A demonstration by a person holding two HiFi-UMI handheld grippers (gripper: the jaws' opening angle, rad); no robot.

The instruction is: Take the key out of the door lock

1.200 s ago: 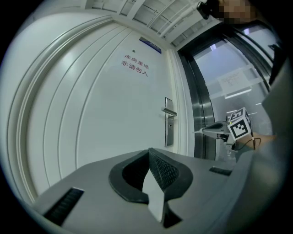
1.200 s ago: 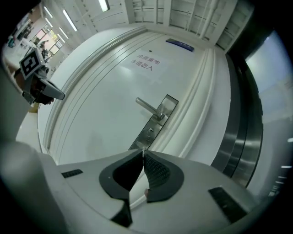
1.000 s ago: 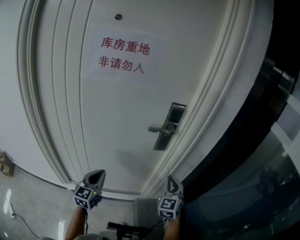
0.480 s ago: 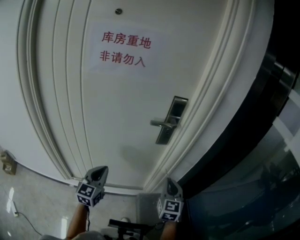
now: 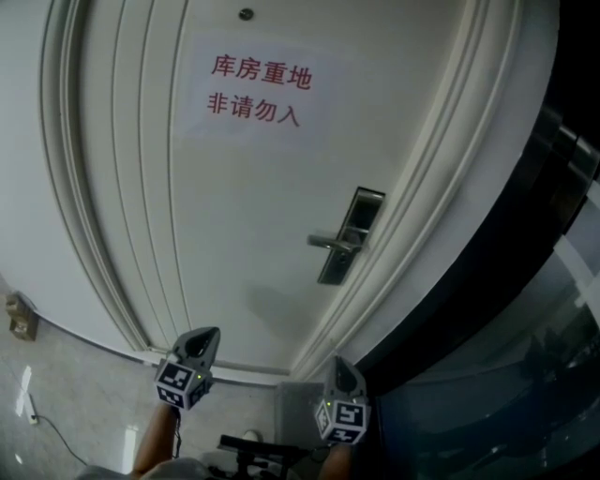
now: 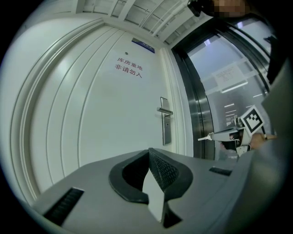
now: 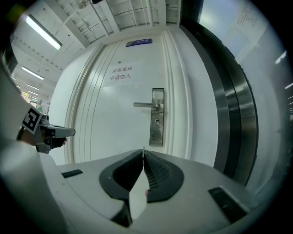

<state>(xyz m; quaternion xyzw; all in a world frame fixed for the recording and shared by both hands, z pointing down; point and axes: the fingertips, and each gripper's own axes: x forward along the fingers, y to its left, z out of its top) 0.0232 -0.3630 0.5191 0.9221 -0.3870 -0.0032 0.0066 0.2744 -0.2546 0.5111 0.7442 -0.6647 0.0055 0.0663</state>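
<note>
On the white door [image 5: 234, 216] a silver lock plate [image 5: 352, 236] carries a lever handle [image 5: 330, 243] pointing left. The right gripper view shows the plate [image 7: 157, 118] with a small dark keyhole spot [image 7: 157, 121] below the handle; whether a key sits in it is too small to tell. My left gripper [image 5: 208, 335] and right gripper [image 5: 338, 361] hang low, well short of the door, and both are shut on nothing. The left gripper's jaws [image 6: 149, 150] and the right gripper's jaws [image 7: 143, 151] meet at their tips. The lock plate [image 6: 165, 123] is far off.
A paper sign [image 5: 255, 89] with red characters hangs on the upper door under a peephole [image 5: 246, 14]. A dark metal and glass frame [image 5: 534, 234] runs along the right. A small brown object [image 5: 21, 314] and a cable [image 5: 28, 408] lie on the floor at left.
In the head view the sign and lock plate have drifted slightly right, and both grippers sit a little lower. Both grippers stay shut.
</note>
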